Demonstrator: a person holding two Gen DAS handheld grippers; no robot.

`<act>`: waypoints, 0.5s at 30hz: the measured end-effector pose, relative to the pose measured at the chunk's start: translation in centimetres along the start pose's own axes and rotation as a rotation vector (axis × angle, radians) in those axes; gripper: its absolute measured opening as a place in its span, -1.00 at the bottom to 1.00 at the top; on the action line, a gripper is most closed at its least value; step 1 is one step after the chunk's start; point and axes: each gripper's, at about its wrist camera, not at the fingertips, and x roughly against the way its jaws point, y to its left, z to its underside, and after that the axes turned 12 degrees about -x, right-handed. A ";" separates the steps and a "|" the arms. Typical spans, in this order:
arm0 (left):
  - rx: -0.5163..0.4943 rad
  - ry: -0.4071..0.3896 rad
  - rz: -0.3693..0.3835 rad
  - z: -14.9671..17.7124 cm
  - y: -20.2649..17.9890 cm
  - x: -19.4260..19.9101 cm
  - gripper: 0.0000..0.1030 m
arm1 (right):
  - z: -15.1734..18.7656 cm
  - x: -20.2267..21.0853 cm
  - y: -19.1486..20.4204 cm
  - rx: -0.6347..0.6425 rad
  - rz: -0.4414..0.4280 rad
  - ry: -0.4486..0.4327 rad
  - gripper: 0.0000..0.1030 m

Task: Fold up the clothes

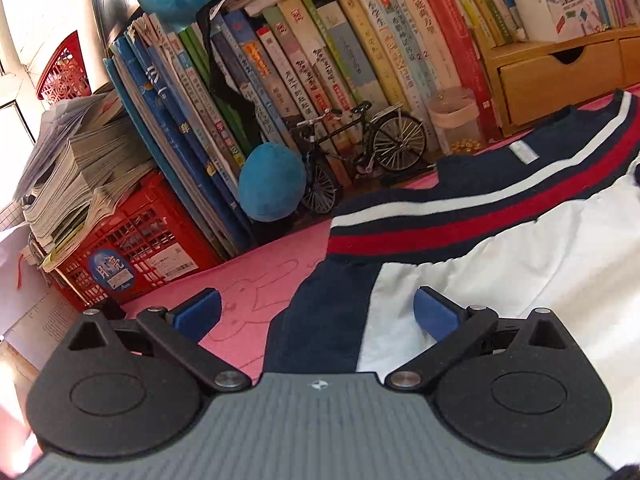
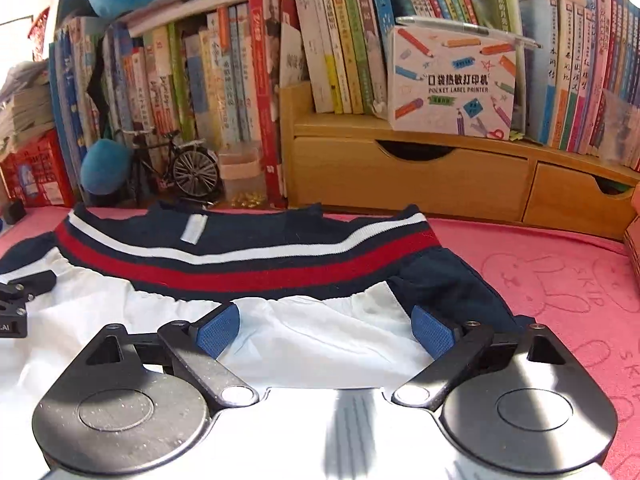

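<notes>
- Garment [image 2: 248, 256] spread on mat [image 2: 540, 272], ahead of our right claw [image 2: 326, 330].
- Model bicycle [image 2: 176, 168] and books [image 2: 224, 80] behind garment.
- Drawers [image 2: 412, 176] beyond claw, right of bicycle.

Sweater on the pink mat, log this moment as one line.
task: fold clothes | sweater: flat on pink mat | left claw: open, empty | right claw: open, empty, over white part

Pink mat [image 2: 540, 264] carries the striped sweater [image 2: 248, 256].
</notes>
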 end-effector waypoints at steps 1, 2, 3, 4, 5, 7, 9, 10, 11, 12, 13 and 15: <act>0.025 0.010 0.005 0.6 0.4 -0.9 1.00 | -0.1 -0.8 -0.9 -0.039 0.006 0.016 1.00; 0.075 0.009 0.033 1.2 1.1 -1.3 1.00 | -0.1 -1.3 -1.7 -0.081 0.007 0.021 1.00; 0.089 0.020 0.038 1.2 1.4 -1.4 1.00 | -0.2 -1.1 -2.2 -0.124 0.002 0.001 1.00; 0.102 0.031 0.042 1.2 1.7 -1.4 1.00 | -0.2 -1.2 -2.2 -0.136 0.018 -0.007 1.00; 0.090 0.030 0.027 1.1 1.6 -1.0 1.00 | -0.1 -1.2 -2.1 -0.140 0.040 -0.017 1.00; 0.071 0.016 0.010 1.3 1.5 0.2 0.99 | 0.3 -0.4 -1.0 -0.102 0.109 -0.045 0.99; 0.073 -0.022 0.027 1.6 2.1 2.0 0.99 | 1.3 2.1 -0.1 -0.065 0.140 -0.086 0.99; 0.085 -0.046 0.050 1.8 2.6 3.0 0.99 | 2.2 4.0 0.0 -0.052 0.096 -0.102 0.99; 0.093 -0.070 0.077 1.8 2.7 4.0 0.98 | 3.0 5.9 0.0 -0.043 0.049 -0.117 0.99; 0.101 -0.095 0.104 1.7 2.9 5.0 0.98 | 3.9 7.7 0.2 -0.041 0.002 -0.122 1.00; 0.108 -0.119 0.132 1.7 3.0 6.1 0.99 | 4.8 9.1 0.6 -0.027 -0.027 -0.106 1.00; 0.100 -0.148 0.192 0.7 2.4 7.7 0.99 | 6.8 11.1 1.8 0.031 -0.042 -0.068 1.00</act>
